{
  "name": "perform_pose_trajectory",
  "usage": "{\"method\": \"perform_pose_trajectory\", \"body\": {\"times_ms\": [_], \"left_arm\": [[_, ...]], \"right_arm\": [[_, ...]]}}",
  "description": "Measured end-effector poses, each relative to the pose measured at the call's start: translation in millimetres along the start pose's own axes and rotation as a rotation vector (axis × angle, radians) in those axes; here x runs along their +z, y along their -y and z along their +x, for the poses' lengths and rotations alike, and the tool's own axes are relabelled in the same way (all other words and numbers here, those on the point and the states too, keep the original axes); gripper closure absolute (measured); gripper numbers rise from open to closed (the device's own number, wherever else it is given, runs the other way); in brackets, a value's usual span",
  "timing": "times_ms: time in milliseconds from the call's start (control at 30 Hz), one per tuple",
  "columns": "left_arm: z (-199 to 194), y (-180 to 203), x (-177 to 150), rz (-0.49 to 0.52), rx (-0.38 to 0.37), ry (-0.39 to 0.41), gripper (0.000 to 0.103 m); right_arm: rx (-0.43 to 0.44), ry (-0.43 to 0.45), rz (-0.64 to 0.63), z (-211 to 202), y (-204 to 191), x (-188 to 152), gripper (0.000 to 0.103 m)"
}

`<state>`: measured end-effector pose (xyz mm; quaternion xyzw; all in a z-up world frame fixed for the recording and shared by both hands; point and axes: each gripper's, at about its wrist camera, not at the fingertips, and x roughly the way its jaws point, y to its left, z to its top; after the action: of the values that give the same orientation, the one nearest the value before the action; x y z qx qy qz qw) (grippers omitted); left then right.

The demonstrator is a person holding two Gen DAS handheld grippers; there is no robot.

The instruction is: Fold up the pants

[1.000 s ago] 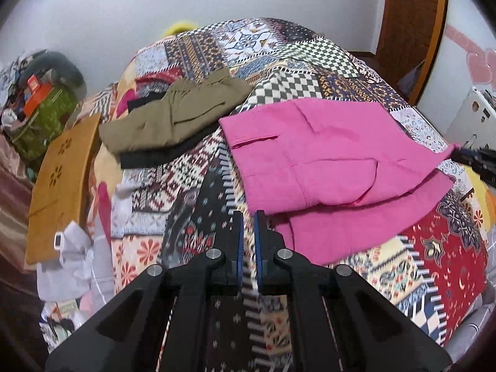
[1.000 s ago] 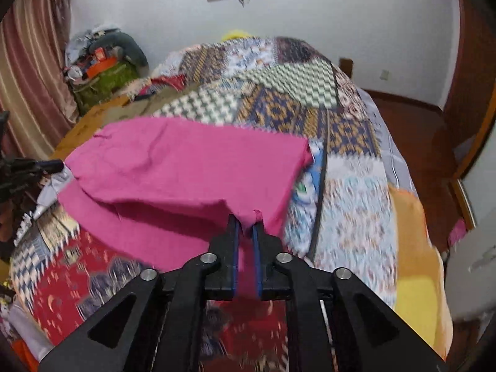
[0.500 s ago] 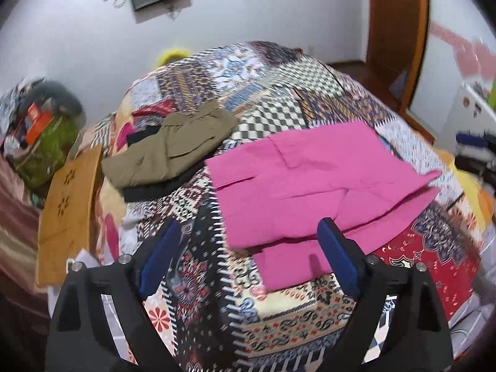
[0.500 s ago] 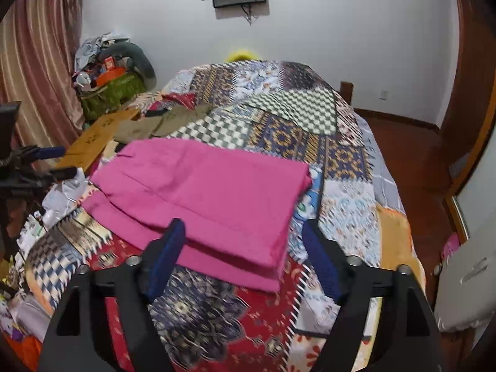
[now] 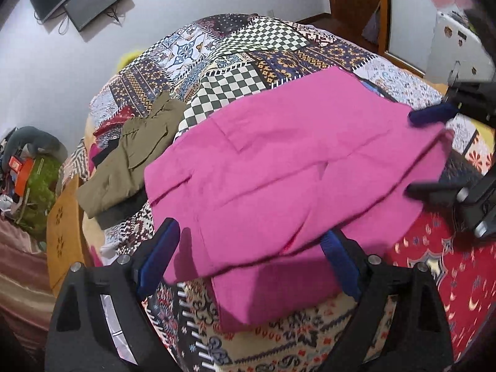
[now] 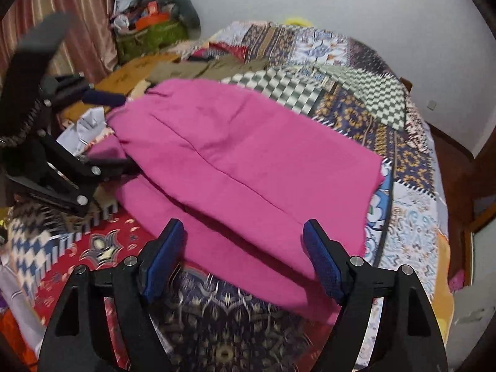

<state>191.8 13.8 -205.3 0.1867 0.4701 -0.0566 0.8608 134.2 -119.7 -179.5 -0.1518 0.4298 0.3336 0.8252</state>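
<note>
i have the pink pants lying folded over on the patchwork bedspread, the upper layer resting on a lower layer that sticks out along the near edge. my left gripper hangs over the near left part of the pants with its fingers spread wide, nothing pinched; its jaws have just been opening, and the cloth lies under the gap rather than between the pads. my right gripper sits at the near edge on the other side, fingers also spread after just opening, with the pink cloth lying loose below them. in each wrist view i can see the other gripper at the far side of the pants. olive pants lie on the bedspread just beside the pink ones, apart from both grippers.
</note>
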Motion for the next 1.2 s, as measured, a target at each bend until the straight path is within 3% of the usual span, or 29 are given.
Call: {"method": "perform_pose_trajectory", "body": {"times_ms": [100,167,200,233,267,333,367,400,500,667,1200], "left_arm": [[6,-3,6,-0.028,-0.054,-0.020,0.012],[9,-3,6,-0.046,-0.125,-0.027,0.012],[9,-1,6,-0.047,-0.141,-0.026,0.012],[9,0,6,-0.045,-0.142,-0.021,0.014],[8,2,6,-0.040,-0.134,-0.013,0.020],[6,5,6,-0.032,-0.103,0.003,0.037],[5,7,6,-0.026,-0.068,0.020,0.062],[3,8,7,-0.019,-0.031,0.031,0.081],[-8,9,10,-0.026,-0.012,0.079,0.088],[-28,15,11,-0.017,-0.039,0.115,0.089],[-26,30,-16,-0.069,-0.108,0.046,0.088]], "right_arm": [[0.035,-0.002,0.010,10,3,6,0.028],[0.056,0.016,0.017,11,4,8,0.050],[0.066,0.018,0.027,12,7,10,0.058],[0.070,0.019,0.039,12,9,12,0.072],[0.083,0.028,0.062,11,13,14,0.082],[0.112,0.063,0.092,5,18,15,0.091],[0.109,0.082,0.092,2,19,16,0.094],[0.103,0.094,0.087,-2,20,17,0.094],[0.088,0.130,0.058,-14,20,18,0.096],[0.056,0.162,0.025,-32,19,10,0.096],[0.070,0.092,0.060,-31,13,-29,0.095]]}}
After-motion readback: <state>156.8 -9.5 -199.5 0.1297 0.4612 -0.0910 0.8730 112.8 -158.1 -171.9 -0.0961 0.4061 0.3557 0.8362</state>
